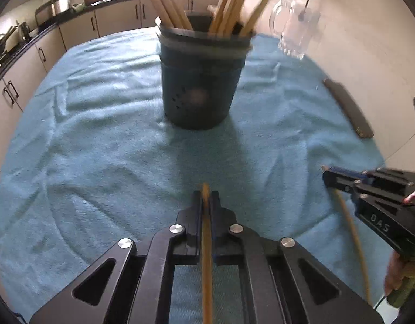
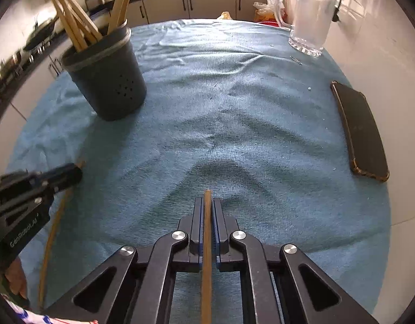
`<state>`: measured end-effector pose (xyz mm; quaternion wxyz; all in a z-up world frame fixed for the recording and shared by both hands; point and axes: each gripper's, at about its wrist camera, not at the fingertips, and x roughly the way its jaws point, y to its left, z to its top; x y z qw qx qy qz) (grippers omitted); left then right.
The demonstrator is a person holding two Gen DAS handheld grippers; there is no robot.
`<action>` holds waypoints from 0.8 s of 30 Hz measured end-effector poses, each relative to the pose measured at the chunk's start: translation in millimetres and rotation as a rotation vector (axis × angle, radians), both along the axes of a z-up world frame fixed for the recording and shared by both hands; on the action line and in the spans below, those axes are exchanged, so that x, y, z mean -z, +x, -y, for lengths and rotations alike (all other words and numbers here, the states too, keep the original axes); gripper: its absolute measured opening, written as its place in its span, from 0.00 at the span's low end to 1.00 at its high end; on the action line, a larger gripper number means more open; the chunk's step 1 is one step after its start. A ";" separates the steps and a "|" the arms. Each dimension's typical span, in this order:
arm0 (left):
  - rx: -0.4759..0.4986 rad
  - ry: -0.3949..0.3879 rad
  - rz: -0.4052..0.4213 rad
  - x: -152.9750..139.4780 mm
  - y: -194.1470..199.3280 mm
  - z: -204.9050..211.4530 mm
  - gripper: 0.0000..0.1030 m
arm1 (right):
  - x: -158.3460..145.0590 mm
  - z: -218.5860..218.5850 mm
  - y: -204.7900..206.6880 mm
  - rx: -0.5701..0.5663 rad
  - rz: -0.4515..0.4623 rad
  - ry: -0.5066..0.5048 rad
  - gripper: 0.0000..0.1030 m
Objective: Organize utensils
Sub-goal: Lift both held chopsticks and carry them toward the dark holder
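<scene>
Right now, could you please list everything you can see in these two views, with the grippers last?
Utensil holder: one, dark, upright on the towel, far left in the right wrist view.
Wooden sticks in holder: several, tan, leaning out of its top.
Held sticks: two, tan, one in the left gripper, one in the right.
Towel: one, blue, wrinkled, covering the table.
Glass mug: one, clear, far right on the towel.
Phone: one, dark, right edge of the towel.
Kitchen cabinets: beige, behind the table.
Left gripper: black, shut on a stick.
Right gripper: black, shut on a stick.
</scene>
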<state>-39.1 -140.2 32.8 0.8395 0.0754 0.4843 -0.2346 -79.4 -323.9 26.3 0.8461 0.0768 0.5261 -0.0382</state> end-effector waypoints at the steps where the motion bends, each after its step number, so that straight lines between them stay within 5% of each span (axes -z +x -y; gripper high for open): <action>1: -0.001 -0.007 0.013 -4.8 -2.2 -1.5 0.05 | -3.5 0.4 -2.4 0.002 0.020 0.008 0.05; 15: -0.017 -0.204 0.158 -93.7 -58.7 -50.3 0.05 | -99.9 -24.2 -62.9 -0.021 0.384 0.024 0.05; 24: -0.017 -0.237 0.266 -123.3 -89.5 -67.1 0.05 | -126.4 -39.8 -92.0 -0.025 0.499 0.040 0.05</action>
